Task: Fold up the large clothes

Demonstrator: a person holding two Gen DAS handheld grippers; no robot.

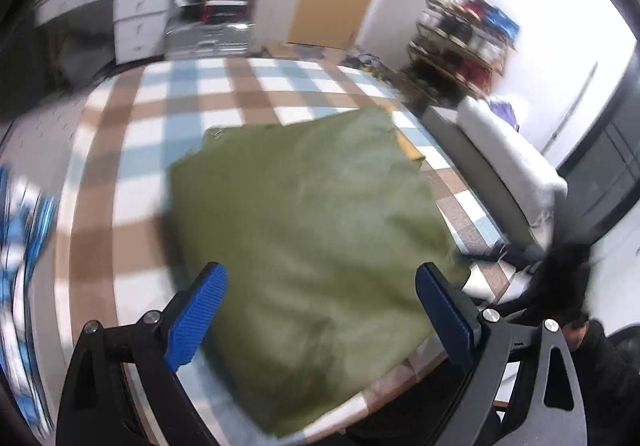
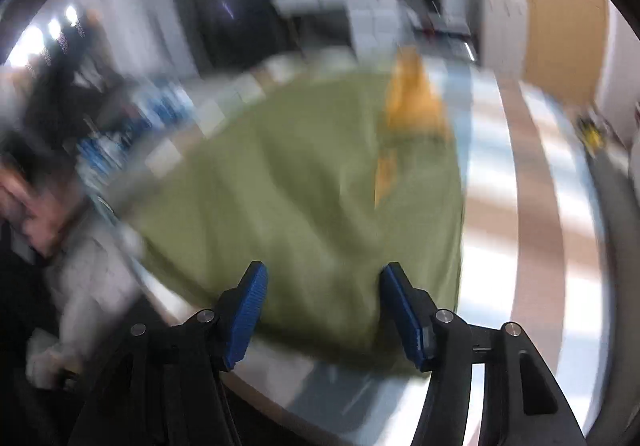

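Observation:
An olive green garment (image 1: 304, 230) lies folded into a rough rectangle on the checked tablecloth (image 1: 168, 101). My left gripper (image 1: 322, 278) hovers above its near edge, blue pads wide apart, nothing between them. In the blurred right wrist view the same green garment (image 2: 304, 197) fills the middle, with an orange patch (image 2: 412, 101) at its far side. My right gripper (image 2: 324, 278) hangs over its near edge, jaws apart, gripping nothing.
A blue and white cloth (image 1: 24, 246) lies at the table's left edge. A white sofa (image 1: 508, 153) and a cluttered shelf (image 1: 460, 37) stand right of the table. A person's hand (image 2: 24, 201) shows at the left in the right wrist view. White drawers (image 1: 140, 17) stand behind.

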